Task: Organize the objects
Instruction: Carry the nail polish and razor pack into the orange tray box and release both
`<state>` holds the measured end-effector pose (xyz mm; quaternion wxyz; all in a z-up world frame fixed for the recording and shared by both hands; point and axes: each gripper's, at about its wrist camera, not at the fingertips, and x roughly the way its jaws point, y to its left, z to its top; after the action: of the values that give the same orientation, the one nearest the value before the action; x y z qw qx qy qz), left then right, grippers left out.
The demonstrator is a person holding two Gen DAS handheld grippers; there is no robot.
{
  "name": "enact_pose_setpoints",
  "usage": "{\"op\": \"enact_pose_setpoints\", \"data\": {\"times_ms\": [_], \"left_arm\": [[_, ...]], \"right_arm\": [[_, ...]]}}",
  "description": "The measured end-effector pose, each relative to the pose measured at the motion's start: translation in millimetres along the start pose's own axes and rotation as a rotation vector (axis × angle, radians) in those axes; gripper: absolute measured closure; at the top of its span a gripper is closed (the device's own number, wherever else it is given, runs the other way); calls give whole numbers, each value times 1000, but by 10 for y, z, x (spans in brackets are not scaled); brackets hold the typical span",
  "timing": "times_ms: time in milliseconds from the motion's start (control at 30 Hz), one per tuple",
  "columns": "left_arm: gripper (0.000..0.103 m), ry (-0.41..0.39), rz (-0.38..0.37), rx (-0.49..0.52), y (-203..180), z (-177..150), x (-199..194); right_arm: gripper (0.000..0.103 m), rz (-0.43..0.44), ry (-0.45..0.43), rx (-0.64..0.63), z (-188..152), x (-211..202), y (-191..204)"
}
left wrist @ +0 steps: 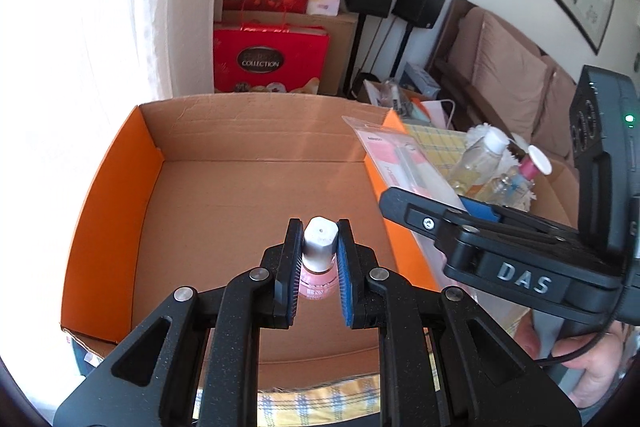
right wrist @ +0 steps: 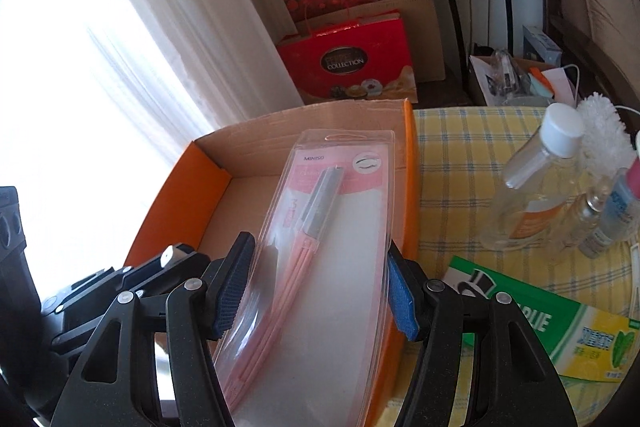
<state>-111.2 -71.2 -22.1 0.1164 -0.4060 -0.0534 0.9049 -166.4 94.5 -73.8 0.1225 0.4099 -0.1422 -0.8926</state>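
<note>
We are carrying a pink silver-capped nail-polish bottle (left wrist: 319, 255) in the left gripper (left wrist: 319, 255) and a clear blister-packed pink razor set (right wrist: 316, 247) in the right gripper (right wrist: 316, 291) over the orange-walled cardboard box (left wrist: 108, 207), which is holding nothing yet; bottles are waiting on the desk (right wrist: 460, 163).

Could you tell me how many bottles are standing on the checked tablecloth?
3, clustered at the cloth's right side: a large clear bottle, a small spray bottle beside it, and a blue-labelled bottle at the frame edge. More may be hidden beyond.
</note>
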Motion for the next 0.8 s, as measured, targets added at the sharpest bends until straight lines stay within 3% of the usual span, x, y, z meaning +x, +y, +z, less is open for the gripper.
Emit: {"op": "enact_pose_setpoints", "data": {"times_ms": [400,800], "left_arm": [[88,41,9,-11,137,-37,183],[88,114,41,44,-21,-110,411]], "right_arm": [[33,-40,-22,-36,19,162,119],[28,-84,-92,-87,35,-450,67]]}}
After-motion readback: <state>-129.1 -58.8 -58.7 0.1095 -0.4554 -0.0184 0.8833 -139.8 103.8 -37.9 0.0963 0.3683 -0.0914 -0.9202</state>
